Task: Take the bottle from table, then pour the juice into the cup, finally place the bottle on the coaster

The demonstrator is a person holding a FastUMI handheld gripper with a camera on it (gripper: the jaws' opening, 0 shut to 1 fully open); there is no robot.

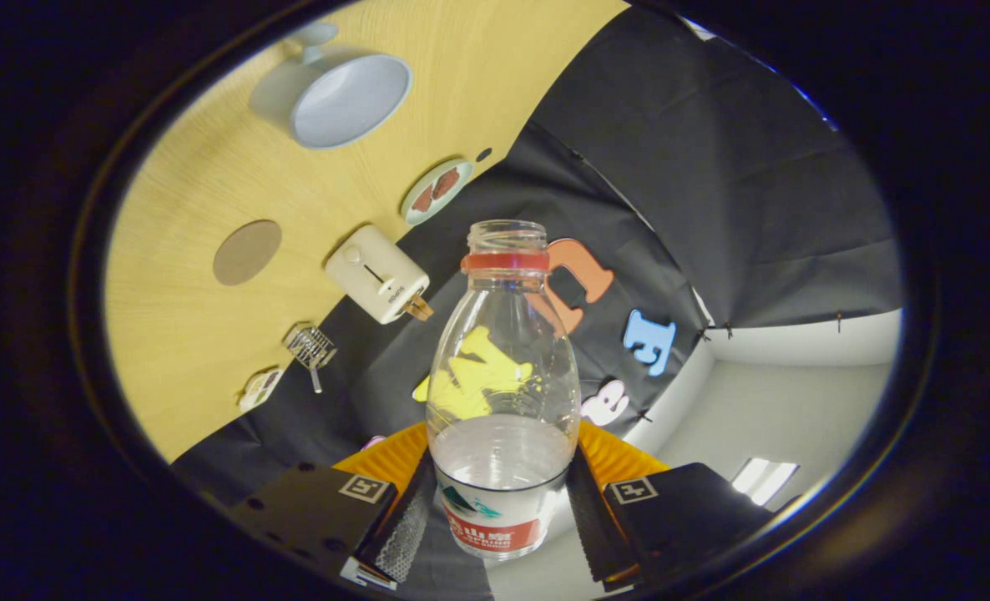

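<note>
Gripper (499,509) clamped on bottle (502,376) low on body, neck pointing fwd off fingers; cup (340,96) lies well beyond, left of neck, coaster (247,251) nearer.

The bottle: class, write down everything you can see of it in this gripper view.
The bottle is clear plastic with a narrow ribbed neck, a red ring below its open, capless mouth, and a printed label with a red band near its base. A little clear liquid sits in its lower part. It is held between the two fingers of the tool, which press on its lower sides. It is lifted off the wooden table, with the view tilted. The cup and round coaster lie well beyond it.
</note>
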